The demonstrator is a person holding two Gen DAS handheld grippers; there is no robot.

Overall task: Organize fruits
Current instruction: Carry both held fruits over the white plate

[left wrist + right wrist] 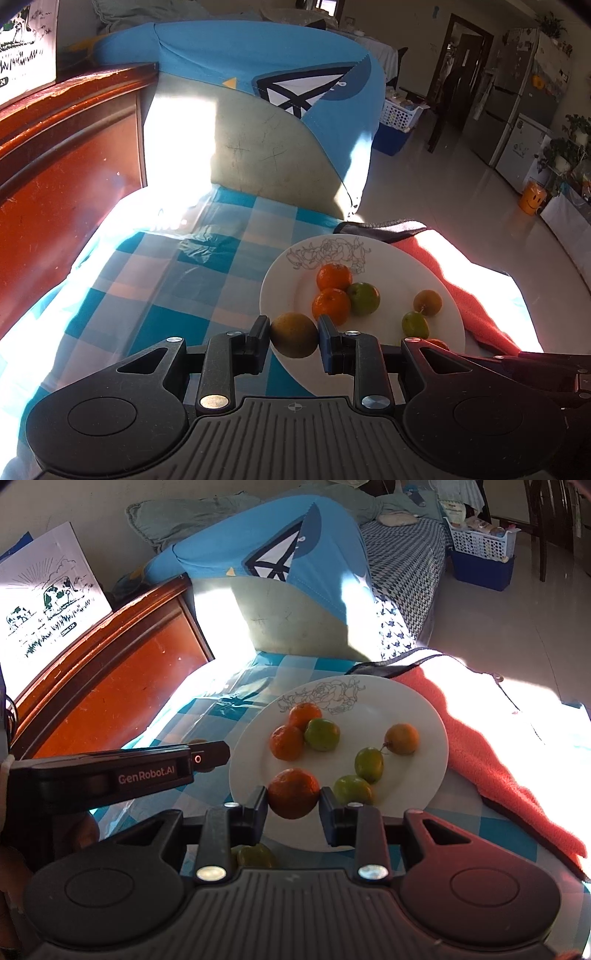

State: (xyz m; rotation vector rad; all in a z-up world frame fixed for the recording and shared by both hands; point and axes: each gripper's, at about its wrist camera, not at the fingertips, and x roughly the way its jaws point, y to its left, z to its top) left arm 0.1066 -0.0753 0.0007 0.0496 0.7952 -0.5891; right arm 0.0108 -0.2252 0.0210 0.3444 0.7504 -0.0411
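Sideways — "GenRobot.AI" on left tool

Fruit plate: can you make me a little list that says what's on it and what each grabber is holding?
plate: white plate with a drawn flower, on a blue checked cloth
fruit lying on plate: two orange ones, three green ones, one yellow-orange one
left gripper: shut on a yellowish fruit, at the plate's edge
right gripper: shut on an orange fruit, over the plate
beside plate: red towel
off the plate: a green fruit under the right gripper
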